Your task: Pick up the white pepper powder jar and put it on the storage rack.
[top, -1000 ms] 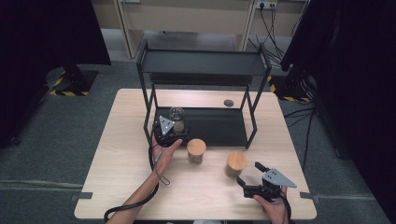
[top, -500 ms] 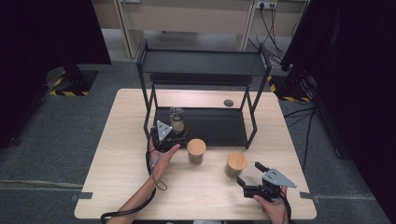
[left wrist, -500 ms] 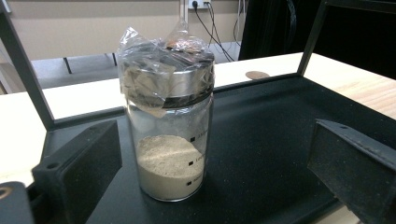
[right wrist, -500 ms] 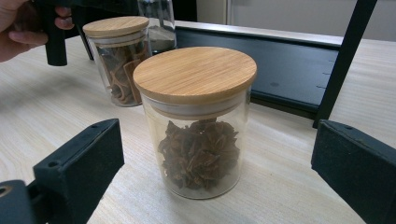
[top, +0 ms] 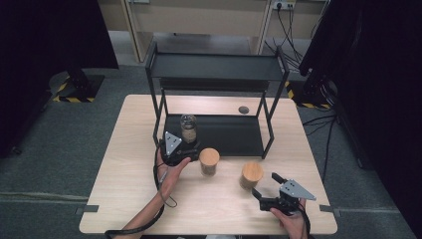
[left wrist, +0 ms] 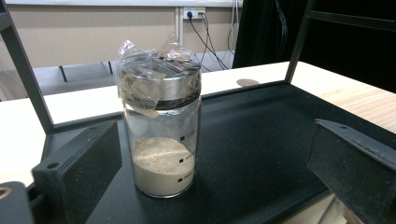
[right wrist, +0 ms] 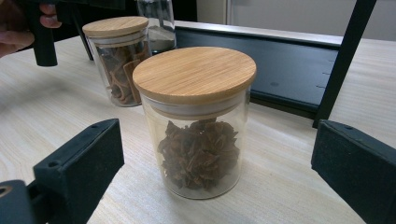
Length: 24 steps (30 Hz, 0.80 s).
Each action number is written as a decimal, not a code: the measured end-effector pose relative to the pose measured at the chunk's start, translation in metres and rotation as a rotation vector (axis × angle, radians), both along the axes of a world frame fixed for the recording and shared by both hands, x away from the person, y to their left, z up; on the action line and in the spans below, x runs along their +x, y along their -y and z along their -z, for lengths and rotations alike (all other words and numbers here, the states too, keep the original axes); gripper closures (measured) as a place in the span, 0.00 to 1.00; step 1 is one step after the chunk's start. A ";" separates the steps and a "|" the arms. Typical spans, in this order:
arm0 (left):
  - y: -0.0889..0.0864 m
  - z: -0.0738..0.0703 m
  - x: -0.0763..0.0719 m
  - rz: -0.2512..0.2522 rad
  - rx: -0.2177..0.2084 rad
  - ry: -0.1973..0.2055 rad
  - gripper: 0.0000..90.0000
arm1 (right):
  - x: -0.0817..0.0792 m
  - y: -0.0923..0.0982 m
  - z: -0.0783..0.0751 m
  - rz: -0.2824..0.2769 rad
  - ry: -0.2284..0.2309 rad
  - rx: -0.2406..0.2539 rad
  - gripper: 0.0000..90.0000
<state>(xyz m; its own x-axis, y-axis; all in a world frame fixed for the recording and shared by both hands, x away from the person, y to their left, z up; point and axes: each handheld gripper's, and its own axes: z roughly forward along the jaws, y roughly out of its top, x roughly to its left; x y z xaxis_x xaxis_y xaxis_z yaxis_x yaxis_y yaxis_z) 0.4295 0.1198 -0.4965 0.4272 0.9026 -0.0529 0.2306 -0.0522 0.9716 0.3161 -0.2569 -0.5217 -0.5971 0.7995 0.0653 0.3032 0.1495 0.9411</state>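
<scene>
A glass jar of pale powder (left wrist: pixel 161 126), with a silver lid under crumpled film, stands upright on the black rack's lower shelf (left wrist: pixel 261 140). My left gripper (left wrist: pixel 212 168) is open; its jaws flank the jar but stay nearer me and do not touch it. From above, the left gripper (top: pixel 185 147) sits at the shelf's front edge, just in front of the powder jar (top: pixel 188 127). A bamboo-lidded jar of star anise (right wrist: pixel 196 121) stands on the table between my right gripper's (right wrist: pixel 215 177) open jaws, untouched. In the high view, the right gripper (top: pixel 263 185) is at the front right, beside that jar (top: pixel 251 174).
A second bamboo-lidded jar (top: pixel 209 160) with brown sticks stands on the table between the two grippers, also visible as the far jar (right wrist: pixel 119 58). The rack's upper shelf (top: pixel 214 67) overhangs the lower one. A small dark disc (top: pixel 243 109) lies behind the rack.
My left gripper has drawn back toward the person, away from the powder jar, which stays on the lower shelf. The right gripper has not moved.
</scene>
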 end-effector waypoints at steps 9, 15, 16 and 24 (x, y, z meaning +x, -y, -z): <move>-0.004 0.004 -0.007 0.004 -0.009 0.013 0.03 | 0.000 0.000 0.000 0.000 0.000 0.000 0.03; -0.006 0.008 -0.011 0.003 -0.013 0.014 0.03 | 0.000 0.000 0.000 -0.001 0.001 -0.002 0.03; -0.006 0.008 -0.012 0.005 -0.010 0.013 0.03 | 0.000 0.000 0.000 -0.001 0.001 -0.002 0.03; -0.009 0.010 -0.018 0.017 -0.013 0.018 0.03 | 0.000 0.000 0.000 -0.001 0.001 -0.003 0.03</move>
<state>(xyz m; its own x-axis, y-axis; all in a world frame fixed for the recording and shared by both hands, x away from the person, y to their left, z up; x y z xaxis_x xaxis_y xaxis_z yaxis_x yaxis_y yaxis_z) 0.4119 0.1292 -0.5069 0.4433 0.8945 -0.0572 0.2125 -0.0430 0.9762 0.3160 -0.2567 -0.5217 -0.5981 0.7990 0.0626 0.3020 0.1523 0.9411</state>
